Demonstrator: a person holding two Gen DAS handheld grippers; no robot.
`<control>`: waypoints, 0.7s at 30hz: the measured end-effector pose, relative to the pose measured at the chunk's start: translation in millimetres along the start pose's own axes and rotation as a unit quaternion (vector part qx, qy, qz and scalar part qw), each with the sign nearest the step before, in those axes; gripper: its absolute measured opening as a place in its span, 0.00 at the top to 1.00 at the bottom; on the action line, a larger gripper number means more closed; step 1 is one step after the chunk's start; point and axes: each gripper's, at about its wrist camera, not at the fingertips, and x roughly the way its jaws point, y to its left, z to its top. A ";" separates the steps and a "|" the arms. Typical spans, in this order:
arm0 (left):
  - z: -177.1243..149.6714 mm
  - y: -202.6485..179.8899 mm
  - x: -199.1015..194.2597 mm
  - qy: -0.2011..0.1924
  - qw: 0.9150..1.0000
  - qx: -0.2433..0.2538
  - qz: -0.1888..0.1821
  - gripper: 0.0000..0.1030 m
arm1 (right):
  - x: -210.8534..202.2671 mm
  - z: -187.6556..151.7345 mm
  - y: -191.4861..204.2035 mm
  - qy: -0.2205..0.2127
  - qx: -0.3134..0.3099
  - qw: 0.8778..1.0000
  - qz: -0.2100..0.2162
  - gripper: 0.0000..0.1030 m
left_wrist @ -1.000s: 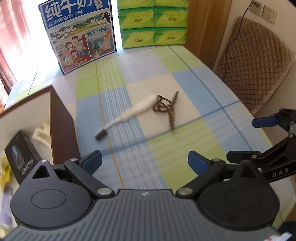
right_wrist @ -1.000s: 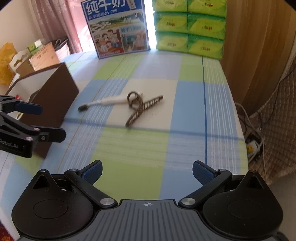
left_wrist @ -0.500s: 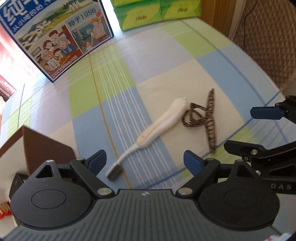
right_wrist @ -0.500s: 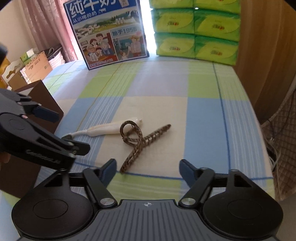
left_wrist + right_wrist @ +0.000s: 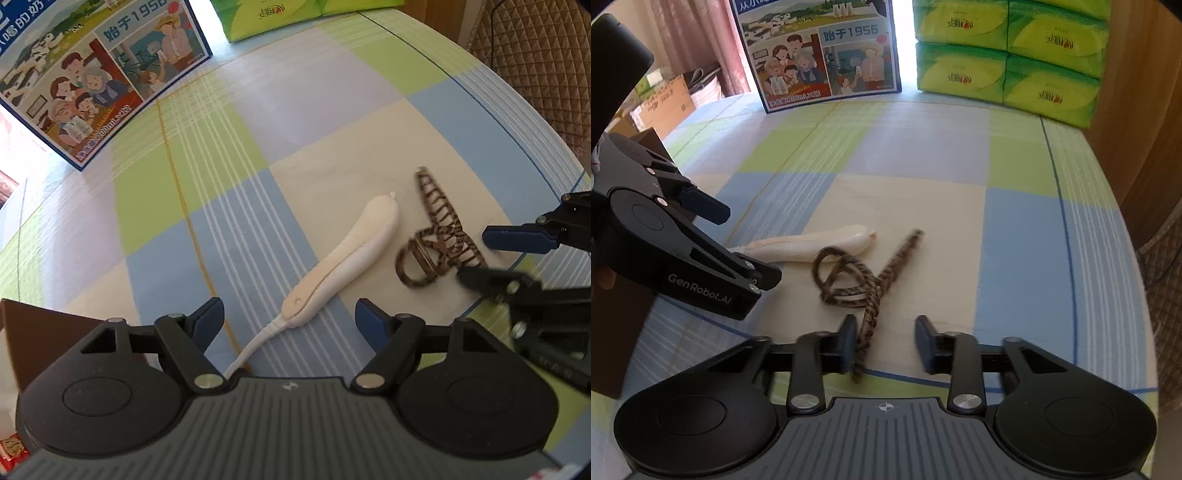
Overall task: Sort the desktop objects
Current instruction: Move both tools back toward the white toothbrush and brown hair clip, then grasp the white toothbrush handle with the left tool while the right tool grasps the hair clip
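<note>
Leopard-print hair clip (image 5: 866,291) between open right claw (image 5: 886,345), white toothbrush (image 5: 343,258) beside

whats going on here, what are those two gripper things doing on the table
A person is sorting items on a checked tablecloth with a hand-held gripper in each hand. The left hand-held gripper is open, straddling the neck of a white toothbrush. The right hand-held gripper is open around one arm of a leopard-print hair claw clip, which lies right beside the toothbrush. Neither has closed on its item yet. A brown box stands at the left.
</note>
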 end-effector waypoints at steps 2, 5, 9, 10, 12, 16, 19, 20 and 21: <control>-0.3 -1.0 3.7 0.003 1.000 -0.002 -0.002 0.29 | -0.6 -0.7 -4.2 0.001 -0.005 1.000 -0.003 0.86; 0.8 -2.2 3.3 -0.004 1.000 -0.008 -0.011 0.36 | -3.1 -2.2 -12.3 0.005 -0.003 1.000 -0.005 0.92; 1.7 -4.5 1.8 -0.009 0.999 -0.021 -0.030 0.60 | -8.4 -6.9 -21.8 0.007 0.000 1.000 -0.012 0.94; 1.5 -6.0 1.4 -0.009 0.999 -0.024 -0.032 0.62 | -10.4 -8.9 -25.0 0.007 0.003 1.000 -0.014 0.95; 0.2 -10.8 -0.4 -0.011 0.999 -0.027 -0.028 0.68 | -14.6 -12.9 -30.5 0.008 0.008 1.000 -0.017 0.95; -5.2 -21.4 -5.5 -0.014 0.999 -0.038 -0.023 0.70 | -24.4 -24.4 -41.3 0.009 0.017 1.000 -0.023 0.95; -13.2 -32.8 -12.7 -0.022 0.999 -0.028 -0.002 0.70 | -33.0 -35.5 -47.7 0.015 0.024 0.999 -0.021 0.95; -15.8 -35.3 -15.7 -0.022 0.999 -0.030 -0.005 0.73 | -35.9 -40.3 -48.8 0.017 0.024 0.999 -0.020 0.96; -18.3 -36.9 -18.1 -0.020 0.999 -0.033 -0.021 0.78 | -38.8 -45.2 -49.4 0.019 0.024 0.999 -0.020 0.96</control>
